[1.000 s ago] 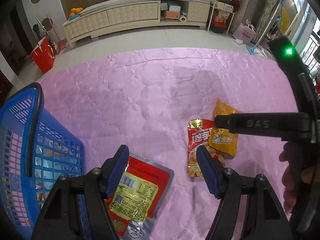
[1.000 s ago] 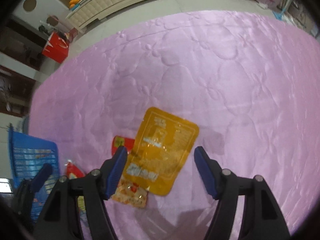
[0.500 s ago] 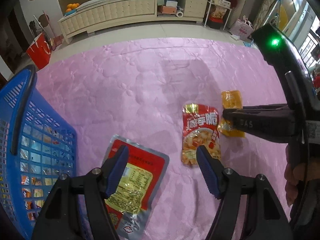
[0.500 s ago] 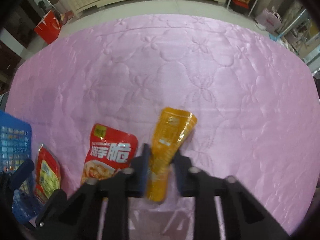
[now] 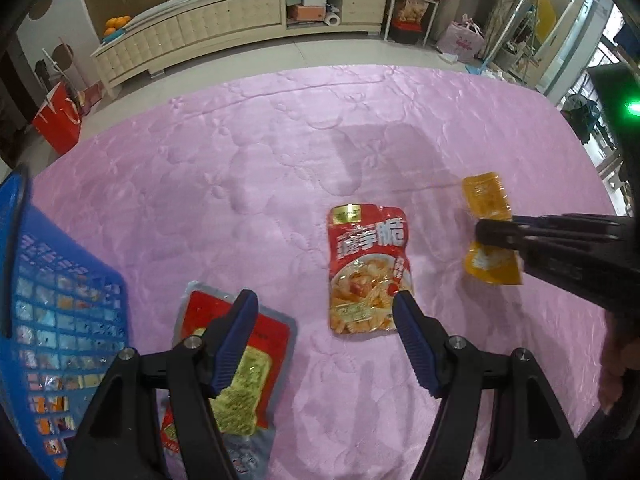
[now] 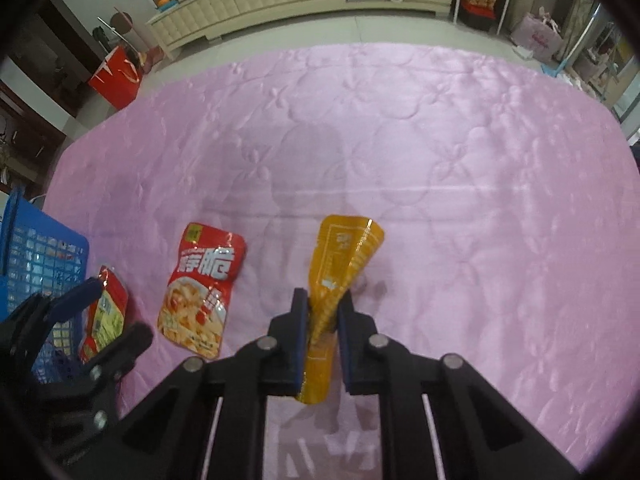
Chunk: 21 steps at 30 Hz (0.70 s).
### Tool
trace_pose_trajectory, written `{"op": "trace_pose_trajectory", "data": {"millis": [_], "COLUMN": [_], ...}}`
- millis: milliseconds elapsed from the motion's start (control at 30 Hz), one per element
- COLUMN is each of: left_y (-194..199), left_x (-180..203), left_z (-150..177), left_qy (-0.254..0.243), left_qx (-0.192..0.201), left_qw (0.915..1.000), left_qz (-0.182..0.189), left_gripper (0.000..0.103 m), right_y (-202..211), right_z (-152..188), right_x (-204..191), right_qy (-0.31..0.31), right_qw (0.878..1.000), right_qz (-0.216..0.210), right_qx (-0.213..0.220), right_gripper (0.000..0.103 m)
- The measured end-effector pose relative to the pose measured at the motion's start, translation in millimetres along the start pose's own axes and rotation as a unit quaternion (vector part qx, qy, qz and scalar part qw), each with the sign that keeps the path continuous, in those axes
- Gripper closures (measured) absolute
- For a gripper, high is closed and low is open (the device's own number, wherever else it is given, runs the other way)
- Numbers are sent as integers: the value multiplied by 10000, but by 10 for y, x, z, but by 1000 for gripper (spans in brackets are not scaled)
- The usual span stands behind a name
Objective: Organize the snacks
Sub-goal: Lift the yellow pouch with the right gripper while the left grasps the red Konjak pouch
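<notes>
My right gripper (image 6: 323, 300) is shut on a yellow snack pouch (image 6: 344, 256) and holds it, pinched and curled, above the pink quilted cloth (image 6: 440, 160). That pouch (image 5: 486, 200) and the right gripper (image 5: 486, 236) also show at the right in the left wrist view. My left gripper (image 5: 324, 312) is open and empty above the cloth. A red snack pouch (image 5: 366, 268) lies flat just ahead of its right finger. A red and yellow pouch (image 5: 240, 368) lies under its left finger. A blue basket (image 5: 52, 320) holding several snacks stands at the left.
The cloth (image 5: 280, 140) covers a table that ends at the far side. Beyond it are floor, a long cream cabinet (image 5: 224, 16), a red bag (image 5: 56, 124) and shelves. The blue basket also shows at the left in the right wrist view (image 6: 36, 256).
My right gripper closed on the yellow pouch and lifted it off the red pouch, away to the right. The left gripper stayed open and shifted a little over the cloth.
</notes>
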<state>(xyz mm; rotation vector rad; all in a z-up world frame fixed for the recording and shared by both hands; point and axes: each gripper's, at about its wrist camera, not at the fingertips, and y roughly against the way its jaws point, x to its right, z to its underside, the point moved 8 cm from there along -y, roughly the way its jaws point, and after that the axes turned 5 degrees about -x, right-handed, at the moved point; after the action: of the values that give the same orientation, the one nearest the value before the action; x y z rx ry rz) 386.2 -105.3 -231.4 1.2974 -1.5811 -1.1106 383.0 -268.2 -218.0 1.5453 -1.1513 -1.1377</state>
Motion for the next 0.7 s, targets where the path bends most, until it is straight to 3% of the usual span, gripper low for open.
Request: {"op": "trace_pose_trajectory", "data": {"millis": [267, 433, 567, 700], "left_y": [-254, -412, -469, -507], "left_x": [195, 231, 291, 323], "left_z": [-70, -112, -149, -174], "left_qy": [-205, -294, -208, -296], "left_qx": [-263, -316, -368, -374], "left_qw": [9994, 9989, 9991, 9989], "left_qz": [38, -172, 96, -41], "left_gripper": [35, 35, 35, 35], "right_y": [268, 272, 260, 206], "right_z": [230, 223, 218, 208], "right_x": [106, 105, 93, 34], "right_qy": [96, 168, 121, 68], "right_qw": [9994, 9989, 9987, 9988], "right_qz": [-256, -331, -393, -423], "right_qx": [216, 292, 299, 250], "right_gripper": [85, 85, 85, 85]}}
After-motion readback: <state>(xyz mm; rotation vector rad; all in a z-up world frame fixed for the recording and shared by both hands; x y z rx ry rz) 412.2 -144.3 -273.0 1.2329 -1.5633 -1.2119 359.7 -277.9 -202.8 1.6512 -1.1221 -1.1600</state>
